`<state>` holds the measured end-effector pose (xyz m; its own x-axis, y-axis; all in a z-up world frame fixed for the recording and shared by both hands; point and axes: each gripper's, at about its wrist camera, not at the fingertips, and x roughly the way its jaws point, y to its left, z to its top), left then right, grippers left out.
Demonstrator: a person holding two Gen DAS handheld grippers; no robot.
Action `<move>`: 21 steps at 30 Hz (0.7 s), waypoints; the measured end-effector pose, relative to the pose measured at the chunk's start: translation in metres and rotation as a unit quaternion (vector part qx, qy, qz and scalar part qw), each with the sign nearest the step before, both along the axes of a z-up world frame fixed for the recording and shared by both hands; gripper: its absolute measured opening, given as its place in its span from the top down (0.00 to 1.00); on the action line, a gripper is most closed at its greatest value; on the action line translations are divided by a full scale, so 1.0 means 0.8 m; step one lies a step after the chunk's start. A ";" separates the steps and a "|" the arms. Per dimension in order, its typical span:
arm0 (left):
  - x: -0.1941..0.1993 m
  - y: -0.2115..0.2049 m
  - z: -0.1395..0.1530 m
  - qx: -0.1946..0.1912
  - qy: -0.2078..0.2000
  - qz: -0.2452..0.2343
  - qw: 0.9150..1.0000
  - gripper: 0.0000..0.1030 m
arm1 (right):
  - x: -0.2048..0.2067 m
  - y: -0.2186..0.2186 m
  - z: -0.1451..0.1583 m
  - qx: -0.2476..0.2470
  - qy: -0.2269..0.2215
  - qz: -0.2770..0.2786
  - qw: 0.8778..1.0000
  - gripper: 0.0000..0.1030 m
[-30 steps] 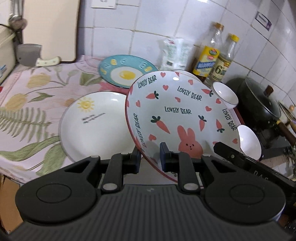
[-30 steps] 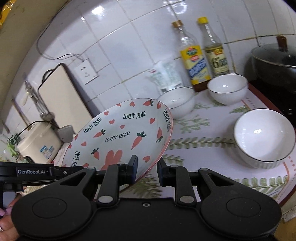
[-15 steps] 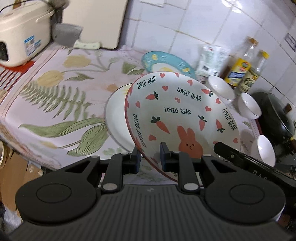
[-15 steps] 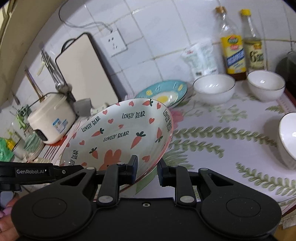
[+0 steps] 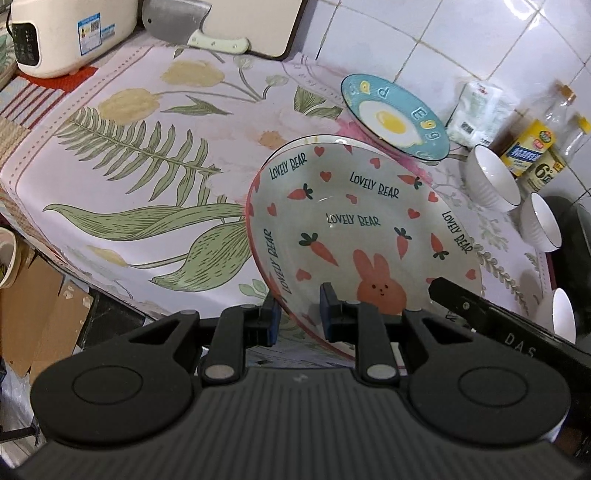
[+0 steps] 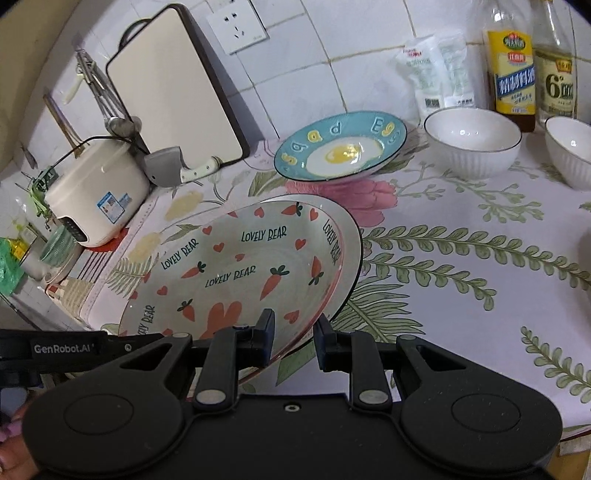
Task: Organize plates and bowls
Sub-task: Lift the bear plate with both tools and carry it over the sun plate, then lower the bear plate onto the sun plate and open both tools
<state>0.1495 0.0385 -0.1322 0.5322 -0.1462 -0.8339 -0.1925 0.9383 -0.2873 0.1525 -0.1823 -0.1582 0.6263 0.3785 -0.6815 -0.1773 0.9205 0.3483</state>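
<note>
Pink-rimmed carrot-and-rabbit plate (image 5: 364,236) at centre frame in both wrist views, tilted, lying over a white plate (image 6: 352,251) whose dark-edged rim peeks out at its right side in the right wrist view. Left gripper (image 5: 297,314) at lower centre of its frame, jaws pinching the plate's near rim. Right gripper (image 6: 293,338) likewise at lower centre of its frame, jaws narrowed on the rim from the other side. Whether the carrot plate already rests on the white one: cannot tell.

Blue fried-egg plate (image 6: 340,147) above centre, flat on the floral tablecloth (image 5: 140,155). Two white bowls (image 6: 472,142) at upper right, just in front of two bottles (image 6: 511,74). Cream rice cooker (image 5: 70,33) at upper left in the left view, cleaver (image 5: 188,22) and cutting board (image 6: 173,85) beside it against the tiled wall (image 5: 443,40).
</note>
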 end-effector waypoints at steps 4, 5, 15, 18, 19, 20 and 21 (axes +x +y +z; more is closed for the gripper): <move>0.015 0.004 -0.005 -0.001 0.011 -0.002 1.000 0.81 | 0.012 0.006 -0.002 -0.006 0.013 -0.001 1.000 0.74; 0.019 0.004 -0.006 -0.001 0.015 -0.001 1.000 0.81 | 0.015 0.006 -0.003 -0.002 0.020 -0.007 1.000 0.74; 0.049 0.009 -0.011 0.008 0.042 -0.004 0.999 0.80 | 0.038 0.024 -0.005 -0.029 0.050 -0.029 0.998 0.74; 0.052 0.009 -0.014 0.004 0.049 -0.006 0.999 0.80 | 0.037 0.032 -0.005 -0.058 0.046 -0.025 0.997 0.74; 0.053 0.010 -0.016 0.000 0.051 -0.006 0.999 0.79 | 0.036 0.034 -0.004 -0.065 0.044 -0.024 0.997 0.74; 0.053 0.011 -0.017 -0.003 0.052 -0.006 0.999 0.79 | 0.036 0.035 -0.003 -0.071 0.042 -0.024 0.996 0.74; 0.054 0.012 -0.018 -0.005 0.054 -0.007 0.999 0.79 | 0.035 0.036 -0.002 -0.078 0.041 -0.022 0.996 0.74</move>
<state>0.1923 0.0477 -0.1470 0.4372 -0.1617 -0.8847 -0.2104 0.9380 -0.2754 0.1809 -0.1534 -0.1595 0.5793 0.2372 -0.7798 -0.1114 0.9708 0.2126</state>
